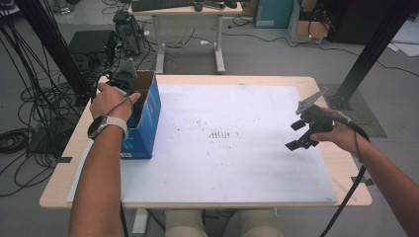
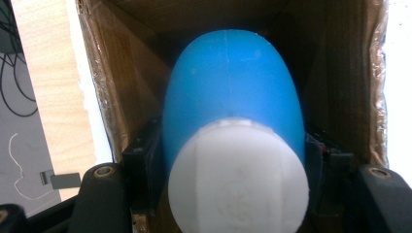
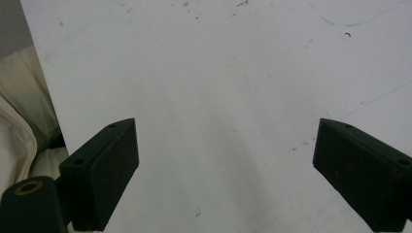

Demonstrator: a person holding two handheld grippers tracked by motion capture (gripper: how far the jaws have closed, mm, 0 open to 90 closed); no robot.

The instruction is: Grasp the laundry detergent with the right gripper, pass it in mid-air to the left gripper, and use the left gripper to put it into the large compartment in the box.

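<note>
1. A table [image 1: 323,84] is covered by a white board [image 1: 222,148], marked with faint dark scuffs; both grippers are held over it by a person whose forearms come in from the near edge.
2. A blue box [image 1: 148,118] with an open top and brown cardboard walls inside is stood at the board's left edge. The left gripper [image 1: 129,91] is lowered into it from above, and the left hand [image 1: 111,101], with a watch on the wrist, is seen just over the rim.
3. A blue bottle [image 2: 233,92] with a white cap [image 2: 238,177] is clamped between the left gripper's jaws, one black pad pressed to each side of its body. It is held inside the box, cap end nearest the camera, with the cardboard walls close on both sides of the fingers.
4. The right gripper [image 1: 302,133] is held by the right hand [image 1: 343,136] above the board's right part, well apart from the box. Its jaws are spread wide, with nothing between the pads [image 3: 104,172] but bare white board below them.
</note>
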